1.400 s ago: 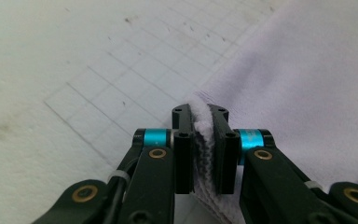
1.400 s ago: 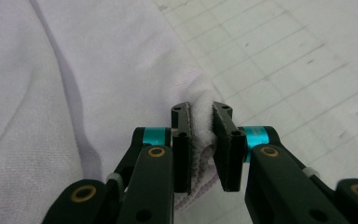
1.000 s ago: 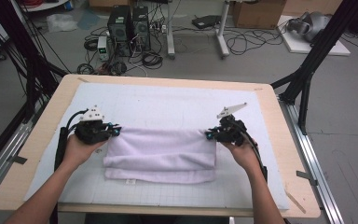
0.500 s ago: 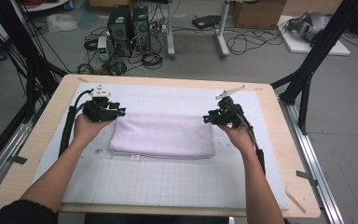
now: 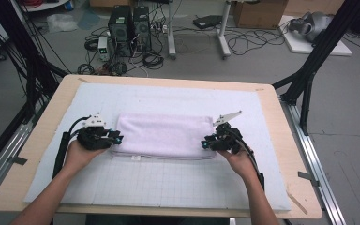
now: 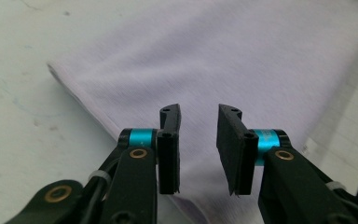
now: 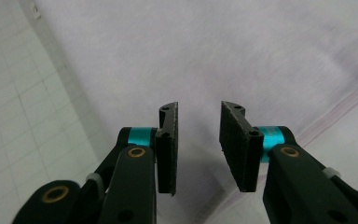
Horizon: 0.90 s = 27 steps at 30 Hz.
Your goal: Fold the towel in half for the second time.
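**One towel, two grippers, nothing gripped**

I count one folded towel (image 5: 164,136), pale lilac, lying flat on the white gridded mat (image 5: 168,183) that covers the wooden table (image 5: 42,117). It sits toward the middle of the mat, its long side running left to right. I have two grippers. My left gripper (image 5: 115,138) is at the towel's left end and my right gripper (image 5: 207,142) at its right end, each low and close against the fold.

The jaws of both have just been closing in a little after opening, and they stand at a narrow gap. Nothing is pinched in either one.

From the high view I get the whole layout: both my hands, the trailing cables, the towel's full outline, and the two black computer towers (image 5: 131,23) on the floor beyond the table. My left gripper (image 6: 198,144) view adds the towel (image 6: 242,60) edge running diagonally, with cloth visible through the open gap. My right gripper (image 7: 198,144) view shows the stitched hem of the towel (image 7: 223,56) and the mat (image 7: 18,116) grid lines alongside.
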{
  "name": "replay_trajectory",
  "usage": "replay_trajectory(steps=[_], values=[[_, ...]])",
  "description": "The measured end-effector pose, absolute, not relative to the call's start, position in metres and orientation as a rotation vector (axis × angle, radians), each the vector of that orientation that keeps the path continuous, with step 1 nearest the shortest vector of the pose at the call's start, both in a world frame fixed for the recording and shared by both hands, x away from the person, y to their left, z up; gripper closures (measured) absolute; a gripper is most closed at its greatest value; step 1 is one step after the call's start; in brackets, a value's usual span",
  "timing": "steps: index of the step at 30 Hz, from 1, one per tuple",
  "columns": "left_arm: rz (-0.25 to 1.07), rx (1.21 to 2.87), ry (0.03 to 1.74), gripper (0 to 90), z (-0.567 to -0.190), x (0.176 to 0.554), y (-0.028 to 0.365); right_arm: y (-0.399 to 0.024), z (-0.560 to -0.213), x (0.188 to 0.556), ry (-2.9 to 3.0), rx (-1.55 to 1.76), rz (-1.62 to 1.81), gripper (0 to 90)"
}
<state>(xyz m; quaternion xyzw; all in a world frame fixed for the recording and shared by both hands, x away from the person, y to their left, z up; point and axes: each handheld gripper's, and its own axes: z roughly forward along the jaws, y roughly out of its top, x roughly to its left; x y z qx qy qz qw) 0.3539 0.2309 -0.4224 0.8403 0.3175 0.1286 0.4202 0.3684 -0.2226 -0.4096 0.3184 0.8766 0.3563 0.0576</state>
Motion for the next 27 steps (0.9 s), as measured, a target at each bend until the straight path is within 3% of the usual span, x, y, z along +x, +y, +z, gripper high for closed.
replay_trajectory(steps=[5,18,27], values=[[0.332,2.174,0.783,69.2,-0.434,0.344,0.235,-0.221,-0.42,0.358,2.683,0.957,1.018,67.4],[0.348,2.139,0.806,67.6,-0.441,0.335,0.241,-0.231,-0.432,0.342,2.599,0.974,1.072,64.5],[0.337,2.1,0.833,55.6,-0.437,0.333,0.242,-0.231,-0.426,0.338,2.523,0.991,1.103,43.3]])
